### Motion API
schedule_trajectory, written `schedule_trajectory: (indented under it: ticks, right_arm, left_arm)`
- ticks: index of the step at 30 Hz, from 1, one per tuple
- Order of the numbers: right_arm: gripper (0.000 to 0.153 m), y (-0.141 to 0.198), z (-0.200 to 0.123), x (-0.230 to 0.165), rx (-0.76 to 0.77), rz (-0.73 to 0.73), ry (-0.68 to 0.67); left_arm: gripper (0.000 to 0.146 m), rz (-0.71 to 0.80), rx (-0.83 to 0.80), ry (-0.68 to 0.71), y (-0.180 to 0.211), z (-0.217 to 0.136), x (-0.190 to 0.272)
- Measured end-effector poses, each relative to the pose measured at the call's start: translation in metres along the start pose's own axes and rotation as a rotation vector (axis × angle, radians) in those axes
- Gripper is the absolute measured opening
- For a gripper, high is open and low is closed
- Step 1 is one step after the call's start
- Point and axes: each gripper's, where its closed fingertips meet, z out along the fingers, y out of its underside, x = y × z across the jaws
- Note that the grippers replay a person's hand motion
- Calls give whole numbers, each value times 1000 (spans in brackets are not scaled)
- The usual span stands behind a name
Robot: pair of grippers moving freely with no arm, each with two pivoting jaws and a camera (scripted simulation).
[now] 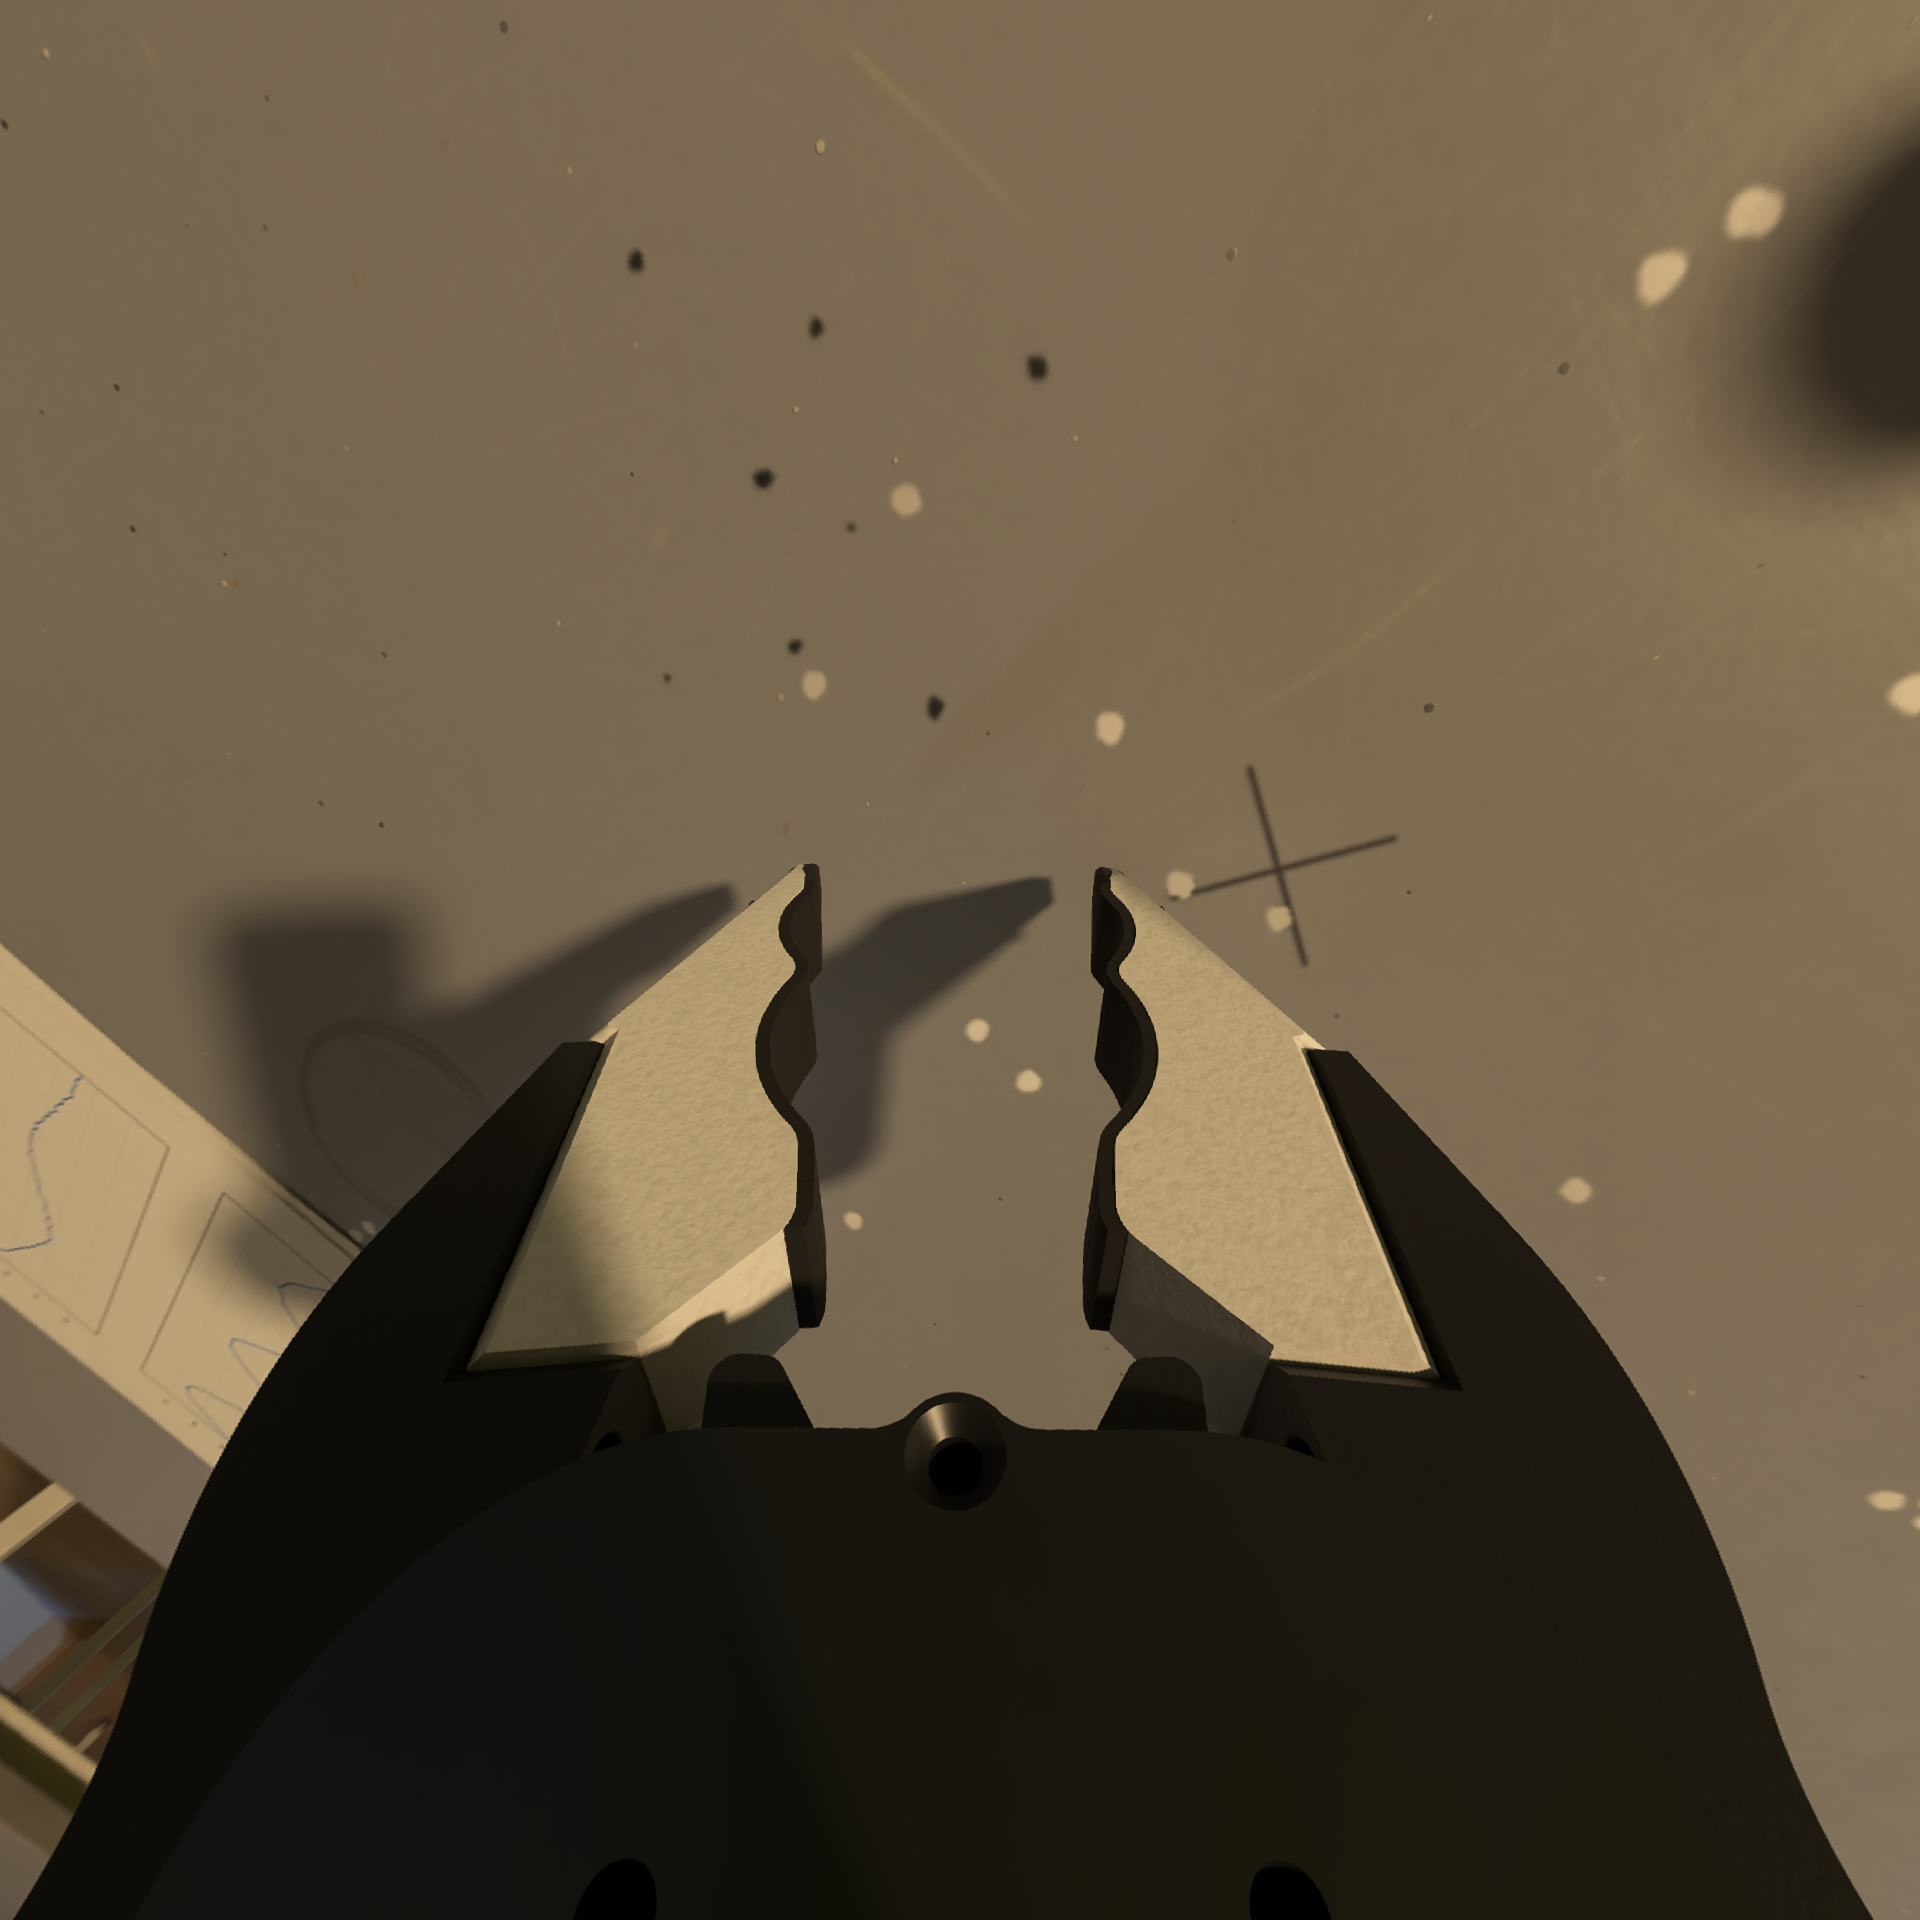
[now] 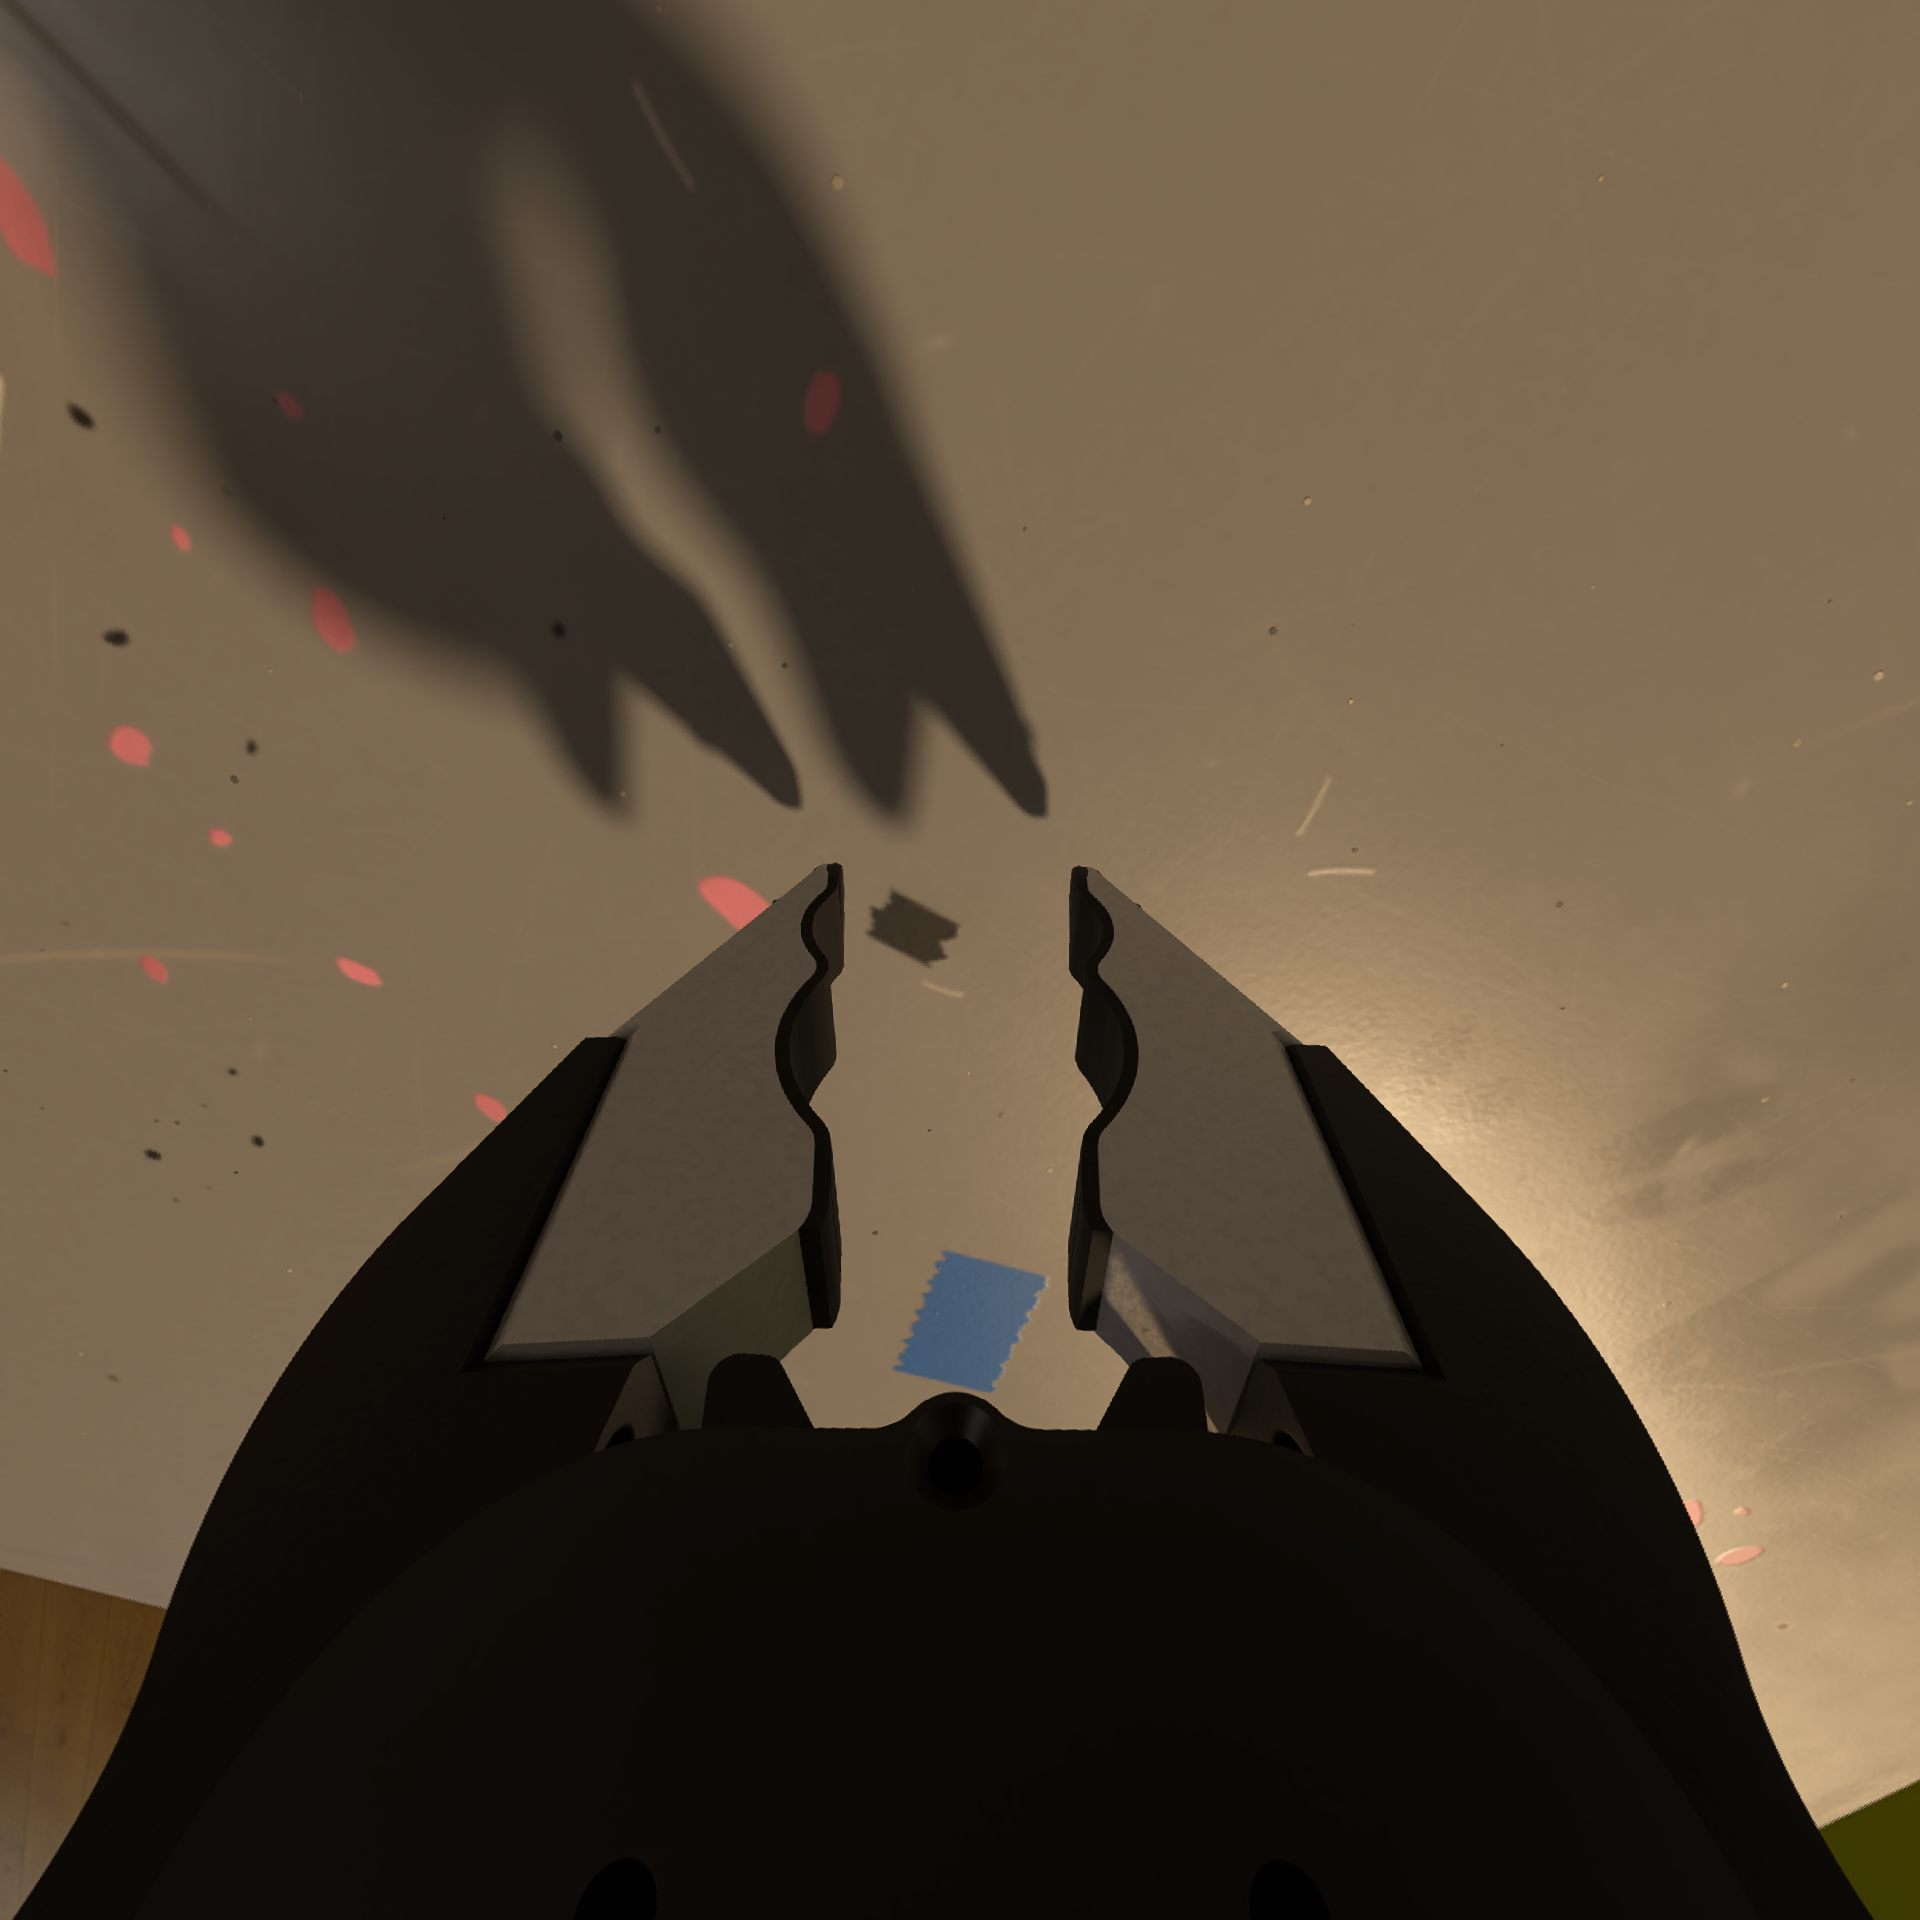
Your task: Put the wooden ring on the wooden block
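Neither the wooden ring nor the wooden block shows in either view. My left gripper [image 1: 956, 883] is open and empty, its pale fingers [image 1: 686, 1101] pointing down at a grey speckled tabletop [image 1: 935, 416]. My right gripper [image 2: 956, 883] is also open and empty, its grey fingers [image 2: 1226, 1143] over the same kind of tabletop [image 2: 1351, 520], with its shadow cast ahead of it.
A printed sheet of paper [image 1: 94, 1174] lies at the left edge of the left wrist view. A black cross mark [image 1: 1283, 868] is drawn on the table beside the left fingertips. A blue tape patch [image 2: 971, 1320] and a dark tape patch [image 2: 914, 925] lie between the right fingers.
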Motion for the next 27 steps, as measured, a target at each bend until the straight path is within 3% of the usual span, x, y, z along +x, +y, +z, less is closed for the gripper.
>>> schedule_trajectory:
  ticks: [5, 9, 12, 16, 20, 27]
  right_arm:
    - [43, 1, 1, -2, -9, -16, -1]
    - [42, 1, 0, -1, -4, -10, 0]
    - [42, 2, -1, 0, -7, -7, 3]
    - [41, 2, -1, -1, -13, -14, 7]
    - [41, 0, -4, -3, -9, -29, 10]
    - [41, 0, -9, -2, 3, -24, 9]
  left_arm:
    - [51, -45, 71, 15, -11, -25, 0]
    - [50, -60, 205, -112, -31, -90, 1]
    - [50, -58, 414, -99, -67, -153, 38]
    - [50, -15, 664, 72, -126, -204, 126]
    - [50, 7, 726, 246, -161, -205, 191]
    - [50, 83, 659, 274, -177, -178, 218]
